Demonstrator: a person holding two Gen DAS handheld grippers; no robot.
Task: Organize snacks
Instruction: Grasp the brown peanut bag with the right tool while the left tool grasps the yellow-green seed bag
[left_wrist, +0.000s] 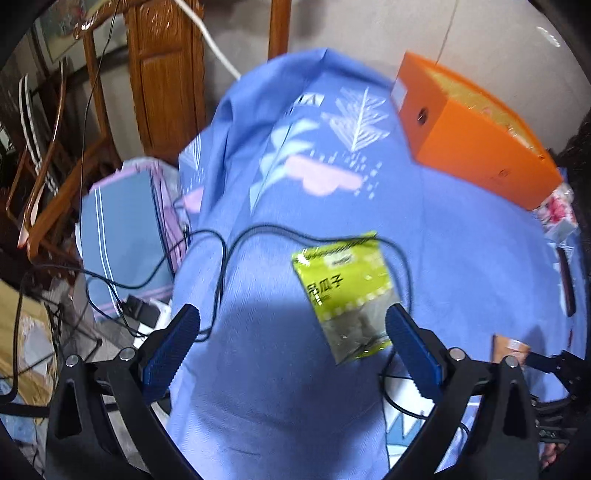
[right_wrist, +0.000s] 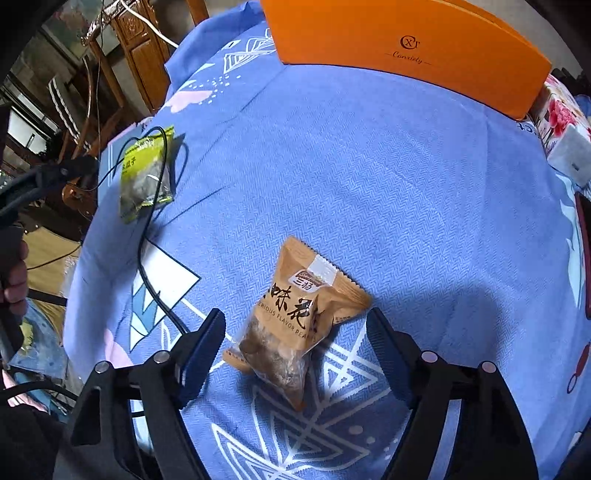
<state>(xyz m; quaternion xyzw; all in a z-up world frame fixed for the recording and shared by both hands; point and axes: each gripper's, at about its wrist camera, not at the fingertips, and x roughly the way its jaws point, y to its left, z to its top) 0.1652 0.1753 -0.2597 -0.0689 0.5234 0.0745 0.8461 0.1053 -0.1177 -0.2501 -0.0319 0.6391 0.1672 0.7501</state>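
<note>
Nearest to me, my right gripper (right_wrist: 295, 332) points steeply down with its jaws spread, and the brown peanut packet (right_wrist: 295, 321) lies between them, touching neither pad as far as I can see. It lies slanted, its top corner toward one o'clock and its bulging clear end toward six. If I close now, I expect the pads to catch the puffy middle at an angle, and the slick film could squirt out or twist.

My left gripper (left_wrist: 291, 332) is also spread wide over the blue patterned cloth (left_wrist: 295, 424). The green seed packet (left_wrist: 343, 295) sits off centre, close against the finger at three o'clock. The left view is smeared, so I can't say whether that pad already brushes it. A black cable (left_wrist: 221, 266) loops across the packet's top edge and trails down past both fingers. That is my main worry: the jaws could pinch the cable along with the packet, or a lift could drag the loop and flick the packet aside.

Further off, at twelve to one o'clock, the orange box (right_wrist: 406, 40) stands open at the far edge of the cloth, presumably the destination. A snagged cable could cut the carry short.
</note>
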